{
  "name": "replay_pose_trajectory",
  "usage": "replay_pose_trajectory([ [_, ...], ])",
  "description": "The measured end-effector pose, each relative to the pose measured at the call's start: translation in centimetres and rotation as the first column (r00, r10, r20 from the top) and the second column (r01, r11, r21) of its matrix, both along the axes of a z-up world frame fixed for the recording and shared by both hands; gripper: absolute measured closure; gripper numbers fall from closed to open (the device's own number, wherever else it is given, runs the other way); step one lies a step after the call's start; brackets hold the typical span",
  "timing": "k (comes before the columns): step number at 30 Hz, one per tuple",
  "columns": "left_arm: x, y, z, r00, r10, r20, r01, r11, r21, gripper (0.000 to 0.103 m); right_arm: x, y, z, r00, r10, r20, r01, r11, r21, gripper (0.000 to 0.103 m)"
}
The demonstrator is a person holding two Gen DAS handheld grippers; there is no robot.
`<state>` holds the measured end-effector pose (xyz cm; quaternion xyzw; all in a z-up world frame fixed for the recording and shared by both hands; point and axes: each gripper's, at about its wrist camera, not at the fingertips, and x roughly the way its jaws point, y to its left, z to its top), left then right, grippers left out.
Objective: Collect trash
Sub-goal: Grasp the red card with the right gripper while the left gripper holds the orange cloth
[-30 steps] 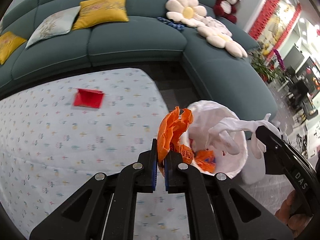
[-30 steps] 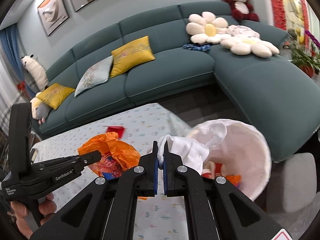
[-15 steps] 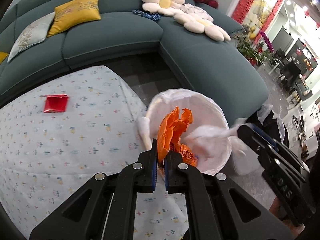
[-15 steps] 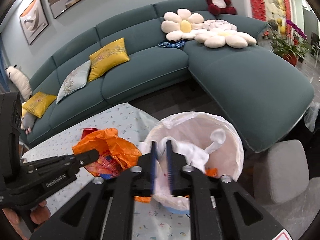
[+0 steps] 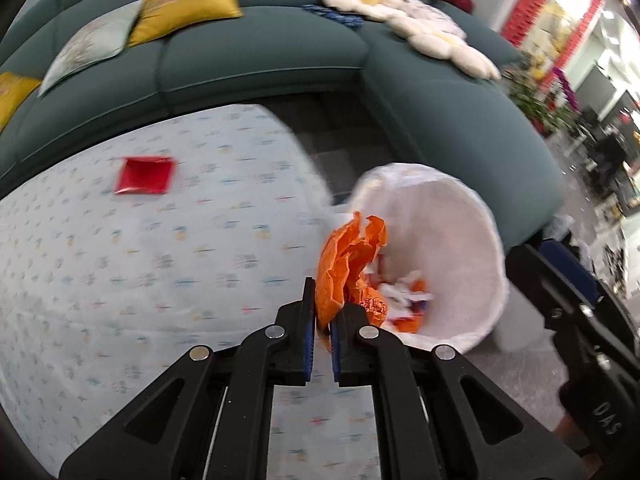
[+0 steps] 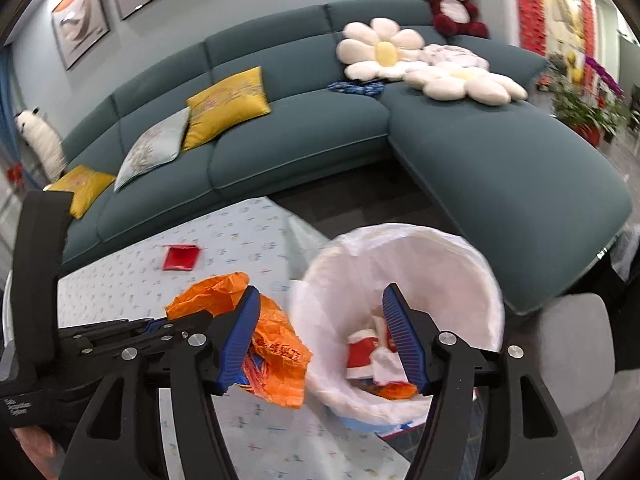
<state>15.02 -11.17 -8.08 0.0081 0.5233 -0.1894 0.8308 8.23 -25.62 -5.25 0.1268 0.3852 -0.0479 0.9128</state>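
My left gripper [image 5: 322, 308] is shut on a crumpled orange plastic bag [image 5: 346, 258] and holds it at the near rim of the trash bin with a white liner [image 5: 460, 216]. The bag [image 6: 276, 344] and the bin [image 6: 440, 256] also show in the right wrist view. My right gripper [image 6: 320, 332] is open and empty, its blue pads [image 6: 404, 336] spread over the bin's near rim. Trash lies in the bin [image 6: 368, 356]. A red wrapper [image 5: 145, 175] lies on the patterned tablecloth [image 5: 120, 272]; it also shows in the right wrist view [image 6: 182, 258].
A teal sectional sofa [image 6: 304, 132] with yellow pillows [image 6: 226, 106] and flower cushions [image 6: 384, 50] curves behind the table. A grey stool [image 6: 572, 340] stands right of the bin. Dark floor lies between table and sofa.
My right gripper has opened and let go of the white liner edge. My left gripper has brought the orange bag to the bin's rim.
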Motion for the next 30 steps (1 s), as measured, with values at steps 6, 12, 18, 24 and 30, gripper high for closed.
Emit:
replay_pose_trajectory([
  [6,2.4,6.4,-0.7,0.994,0.111,-0.012,-0.111,0.994,0.004,0.096,3.1,4.5,-0.6,0.996,0.094,-0.006,-0.094,0.995,0.012,0.041],
  [12,4.4,11.7,-1.8,0.981,0.194,-0.018,-0.193,0.981,0.018,0.096,7.1,9.5,-2.0,0.982,0.186,-0.026,-0.185,0.982,0.027,0.041],
  [18,7.2,17.9,-3.5,0.960,0.280,-0.027,-0.279,0.960,0.025,0.096,12.0,14.4,-4.6,0.964,0.258,-0.060,-0.257,0.966,0.028,0.042],
  [24,10.3,22.2,-4.3,0.943,0.331,-0.007,-0.331,0.943,0.030,0.096,17.3,18.2,-7.5,0.943,0.321,-0.086,-0.322,0.947,0.006,0.042],
  [30,13.9,24.7,-4.9,0.934,0.357,0.013,-0.357,0.934,0.025,0.096,22.6,20.9,-10.5,0.921,0.367,-0.133,-0.374,0.927,-0.032,0.042],
])
